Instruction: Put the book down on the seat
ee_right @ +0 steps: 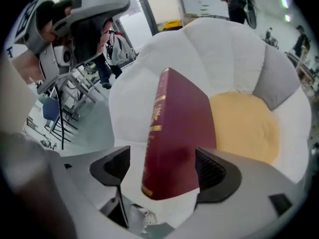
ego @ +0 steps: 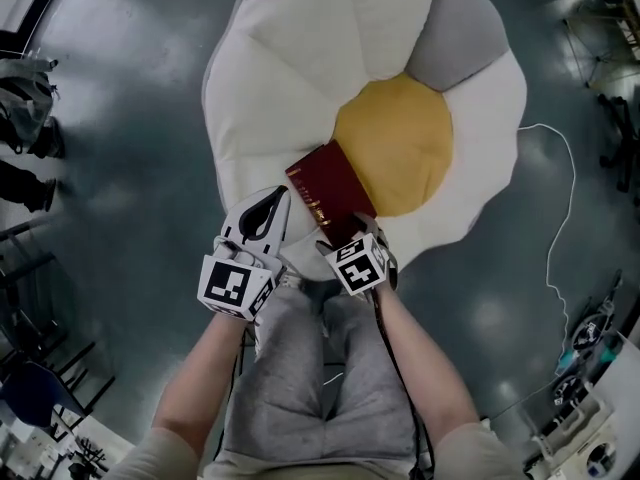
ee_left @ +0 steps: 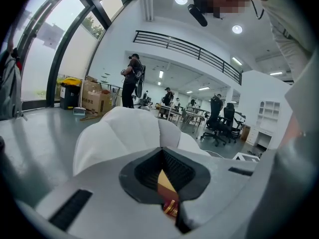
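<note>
Grey, glossy floor point(ego: 130, 118) spreads under a big flower-shaped seat point(ego: 300, 58) with white petals, one grey petal point(ego: 460, 28) and a round yellow centre point(ego: 400, 138).

Right tongs point(ee_right: 167, 166) stand wide apart at the seat's near edge. The dark red book point(ego: 328, 190) lies between them, and the left pad is clearly off its gold-lettered spine. The right pad sits just beside the cover, with no sign of pressing. The book rests on the seat itself, its near end on a white petal and its far end reaching onto the rim of the yellow centre.

Left tongs point(ego: 262, 211) hover just beside the book's spine, closed tip to tip and empty. A sliver of book and yellow shows through the small gap behind their tips.

Below both tongs are the person's bare forearms and grey trousers point(ego: 300, 368). A thin white cable point(ego: 570, 188) trails over the floor to the right of the seat.

Farther out, the left gripper view shows an open hall with tall windows point(ee_left: 60, 39), a balcony railing point(ee_left: 184, 46), cardboard boxes point(ee_left: 94, 98), a yellow bin point(ee_left: 71, 91), a standing person point(ee_left: 132, 81) and black office chairs point(ee_left: 222, 121).
</note>
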`<state>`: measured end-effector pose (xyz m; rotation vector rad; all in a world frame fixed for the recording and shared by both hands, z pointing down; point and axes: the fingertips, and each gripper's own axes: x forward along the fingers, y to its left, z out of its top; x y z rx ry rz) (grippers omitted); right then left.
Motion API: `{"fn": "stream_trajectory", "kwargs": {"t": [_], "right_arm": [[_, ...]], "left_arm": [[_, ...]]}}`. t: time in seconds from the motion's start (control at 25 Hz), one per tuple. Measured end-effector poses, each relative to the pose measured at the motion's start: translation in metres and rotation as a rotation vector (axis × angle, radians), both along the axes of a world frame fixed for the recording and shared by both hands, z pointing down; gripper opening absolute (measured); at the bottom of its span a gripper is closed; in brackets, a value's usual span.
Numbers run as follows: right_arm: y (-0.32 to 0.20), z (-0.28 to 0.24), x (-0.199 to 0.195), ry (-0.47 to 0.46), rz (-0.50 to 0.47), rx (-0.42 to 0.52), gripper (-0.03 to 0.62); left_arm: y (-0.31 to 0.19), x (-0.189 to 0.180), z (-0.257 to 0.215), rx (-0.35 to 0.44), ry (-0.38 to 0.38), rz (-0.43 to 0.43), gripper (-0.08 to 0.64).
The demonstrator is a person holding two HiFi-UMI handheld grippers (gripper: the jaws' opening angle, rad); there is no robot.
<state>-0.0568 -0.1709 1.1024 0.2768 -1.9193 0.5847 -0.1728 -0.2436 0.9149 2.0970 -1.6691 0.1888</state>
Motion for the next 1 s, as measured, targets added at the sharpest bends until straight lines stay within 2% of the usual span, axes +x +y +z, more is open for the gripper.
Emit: {"fn": "stream_trajectory", "kwargs": {"t": [0.28,0.64,1.0], "right_arm": [[-0.007,-0.098,0.035,-0.064,0.241,-0.020,0.379],[-0.036,-0.276,0.085,-0.143,0.449,0.084,0.377],[-0.063,-0.478,0.117,-0.298,0.633,0.250,0.376]], "left_arm": [[0.005,-0.001,-0.068,0.007,0.015,-0.030,0.003],[-0.012,0.019,-0.214,0.074,-0.013,-0.002,0.003],[-0.022,0.061,-0.373,0.158,-0.045,0.120,0.003]]}}
